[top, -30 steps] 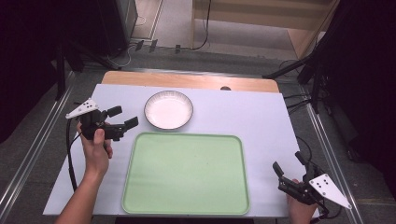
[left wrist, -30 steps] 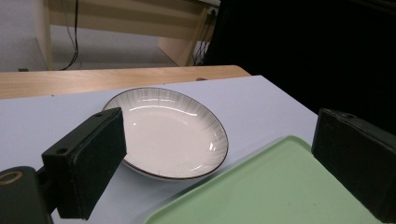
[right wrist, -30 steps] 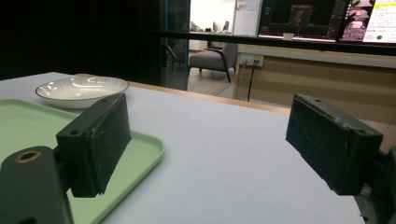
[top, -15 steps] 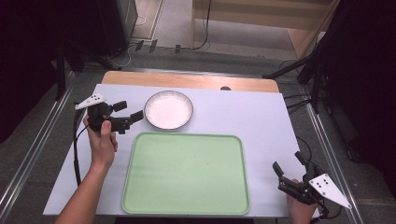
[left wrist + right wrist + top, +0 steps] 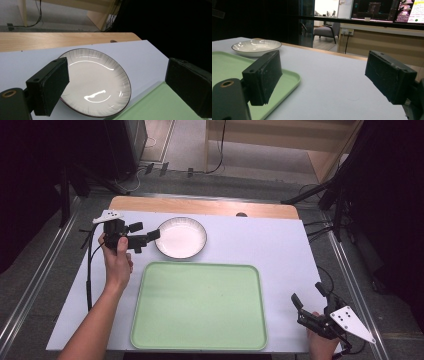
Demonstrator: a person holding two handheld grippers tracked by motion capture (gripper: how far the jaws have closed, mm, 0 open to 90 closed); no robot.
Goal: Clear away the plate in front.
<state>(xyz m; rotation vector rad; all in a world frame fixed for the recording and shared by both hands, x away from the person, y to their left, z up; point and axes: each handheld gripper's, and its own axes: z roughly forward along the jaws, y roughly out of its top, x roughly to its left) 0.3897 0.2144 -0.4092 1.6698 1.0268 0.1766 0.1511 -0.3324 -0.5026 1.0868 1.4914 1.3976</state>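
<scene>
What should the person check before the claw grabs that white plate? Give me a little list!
1. Left claw open wide enough for the rim: ok, its jaws stand apart.
2. Left claw lined up with the plate: ok, the plate's edge lies between the jaws in the left gripper view.
3. Jaws already touching the plate: cannot tell; one jaw tip is right at the rim.
4. Plate empty, nothing to spill: ok.
5. Green tray free to take the plate: ok, nothing lies on it.
6. Right claw out of the way: ok, it is open by the table's near right corner.
</scene>
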